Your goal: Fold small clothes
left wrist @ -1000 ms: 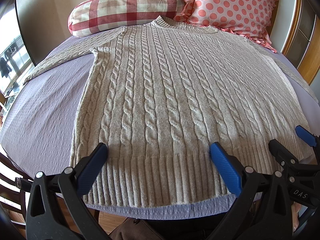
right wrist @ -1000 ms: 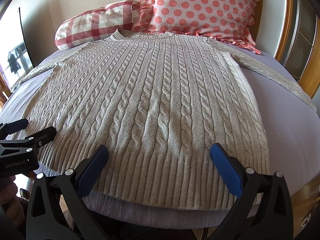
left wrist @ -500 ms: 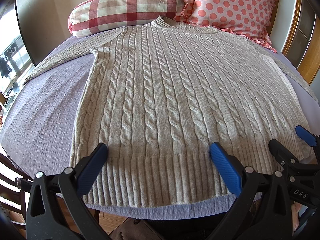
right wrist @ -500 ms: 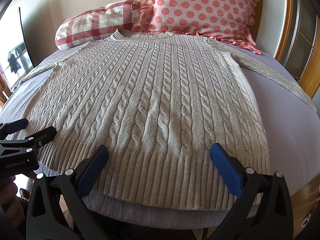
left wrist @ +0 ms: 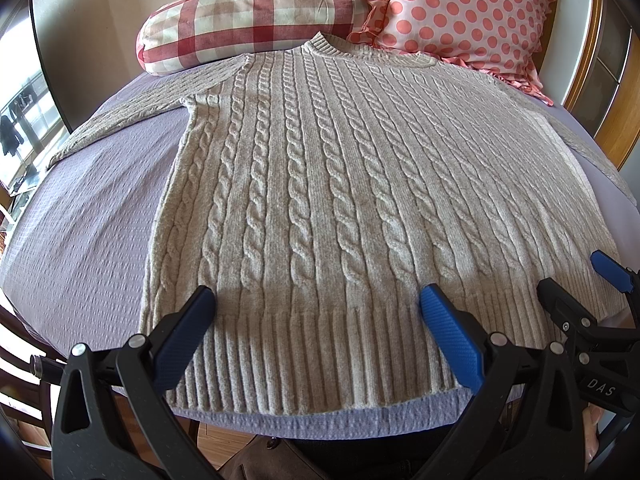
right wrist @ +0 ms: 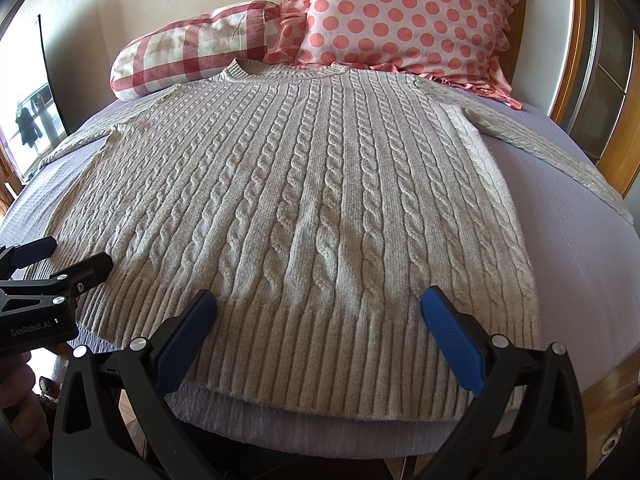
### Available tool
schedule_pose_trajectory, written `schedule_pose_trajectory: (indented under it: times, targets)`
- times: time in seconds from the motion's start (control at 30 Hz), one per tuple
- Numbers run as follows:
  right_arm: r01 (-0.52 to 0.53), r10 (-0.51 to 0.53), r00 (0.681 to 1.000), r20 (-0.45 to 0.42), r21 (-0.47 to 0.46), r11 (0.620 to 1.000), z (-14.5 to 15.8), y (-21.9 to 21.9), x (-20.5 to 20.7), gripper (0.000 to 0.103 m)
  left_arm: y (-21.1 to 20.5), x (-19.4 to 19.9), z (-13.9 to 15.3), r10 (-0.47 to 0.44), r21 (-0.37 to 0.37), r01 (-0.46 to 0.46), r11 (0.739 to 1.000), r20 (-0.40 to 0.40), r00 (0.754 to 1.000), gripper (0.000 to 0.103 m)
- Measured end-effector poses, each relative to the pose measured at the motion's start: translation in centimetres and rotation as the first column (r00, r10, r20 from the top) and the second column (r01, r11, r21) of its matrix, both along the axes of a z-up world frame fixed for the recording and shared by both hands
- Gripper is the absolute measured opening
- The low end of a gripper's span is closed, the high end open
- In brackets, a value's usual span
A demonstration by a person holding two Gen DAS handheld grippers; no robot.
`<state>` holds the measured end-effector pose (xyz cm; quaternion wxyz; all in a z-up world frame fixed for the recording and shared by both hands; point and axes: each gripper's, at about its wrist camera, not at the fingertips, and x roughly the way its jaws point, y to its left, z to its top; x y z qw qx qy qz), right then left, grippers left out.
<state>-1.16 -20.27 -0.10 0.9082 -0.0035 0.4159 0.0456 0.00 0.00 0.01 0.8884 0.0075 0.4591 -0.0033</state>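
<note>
A grey cable-knit sweater point(left wrist: 340, 184) lies flat, front up, on a lilac bedspread point(left wrist: 92, 232), collar toward the pillows, both sleeves spread out sideways. It also shows in the right wrist view point(right wrist: 320, 208). My left gripper point(left wrist: 316, 304) is open and empty, hovering over the ribbed hem near its left half. My right gripper point(right wrist: 318, 304) is open and empty over the right half of the hem. Each gripper shows in the other's view: the right one point(left wrist: 576, 280) at the right edge, the left one point(right wrist: 68, 256) at the left edge.
A red-and-white checked pillow point(left wrist: 248, 20) and a pink polka-dot pillow point(left wrist: 468, 12) lean against the wall behind the collar. A wooden frame point(right wrist: 576, 60) stands at the right. The bed's near edge point(right wrist: 320, 432) runs just below the hem.
</note>
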Motion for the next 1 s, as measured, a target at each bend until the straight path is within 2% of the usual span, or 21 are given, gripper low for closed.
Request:
schedule_pose_trajectory:
  times: [0.87, 1.0]
  targets:
    - [-0.001, 0.001, 1.000, 0.003, 0.000, 1.000, -0.13, -0.01, -0.01, 0.102, 0.00, 0.00, 0.01, 0.000, 0.001, 0.000, 1.000, 0.002, 1.000, 0.101]
    - [-0.030, 0.030, 0.999, 0.032, 0.011, 0.999, 0.06, -0.19, 0.05, 0.102, 0.00, 0.00, 0.00, -0.004, 0.002, 0.004, 1.000, 0.005, 1.000, 0.101]
